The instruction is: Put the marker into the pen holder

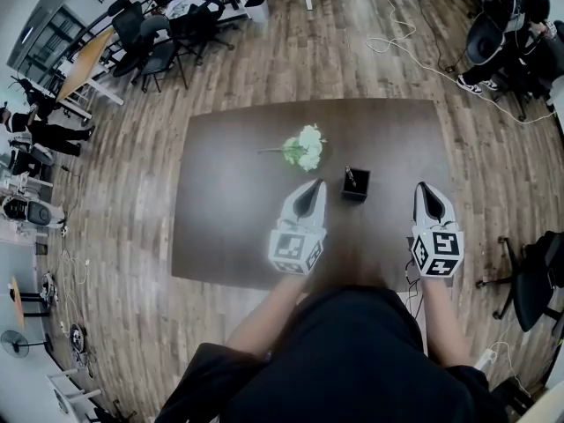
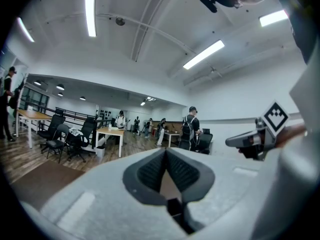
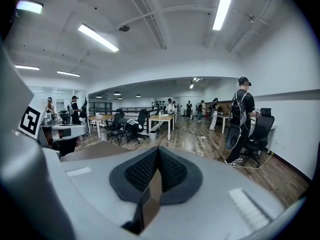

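Left claw (image 1: 314,189), right claw (image 1: 425,189); parallel, closed

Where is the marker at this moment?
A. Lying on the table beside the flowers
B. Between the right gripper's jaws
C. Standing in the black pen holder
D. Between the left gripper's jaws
C: the head view shows the marker sticking up out of the pen holder.

The person's bare forearms (image 1: 264,311) reach forward. The white left gripper (image 1: 309,194) and white right gripper (image 1: 426,192) point away over the dark brown bench's (image 1: 220,201) near edge, jaws pressed together, nothing between them.
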### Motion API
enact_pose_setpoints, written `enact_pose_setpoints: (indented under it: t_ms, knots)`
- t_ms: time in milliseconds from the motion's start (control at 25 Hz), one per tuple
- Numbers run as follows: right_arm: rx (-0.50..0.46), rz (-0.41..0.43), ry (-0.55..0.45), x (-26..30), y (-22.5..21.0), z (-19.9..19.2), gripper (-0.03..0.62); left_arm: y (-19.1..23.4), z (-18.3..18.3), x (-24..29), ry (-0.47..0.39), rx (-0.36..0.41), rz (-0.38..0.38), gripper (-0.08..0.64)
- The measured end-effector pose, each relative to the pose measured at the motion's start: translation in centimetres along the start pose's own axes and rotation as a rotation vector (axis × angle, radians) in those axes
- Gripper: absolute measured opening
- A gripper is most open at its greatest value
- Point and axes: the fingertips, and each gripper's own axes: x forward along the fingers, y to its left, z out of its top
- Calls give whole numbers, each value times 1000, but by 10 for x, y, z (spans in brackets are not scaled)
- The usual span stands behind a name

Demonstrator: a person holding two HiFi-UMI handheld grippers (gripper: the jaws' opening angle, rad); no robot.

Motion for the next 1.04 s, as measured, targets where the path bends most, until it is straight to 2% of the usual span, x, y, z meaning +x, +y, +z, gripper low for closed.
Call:
enact_pose_setpoints:
  t_ms: [200, 440, 720, 1040]
  knots:
    - [-17, -27, -19, -3, -11, 9, 0, 10, -2, 2, 16, 13, 13, 0]
    - [-6, -46, -17, -4, -24, 3, 0, 18, -7, 6, 19, 20, 32, 0]
    - [-5, -41, -15, -3, -32, -5, 0, 12, -17, 8, 20, 20, 29, 0]
    - [-9, -25, -12, -10, -36, 3, 0, 4, -7, 4, 34, 18, 53, 0]
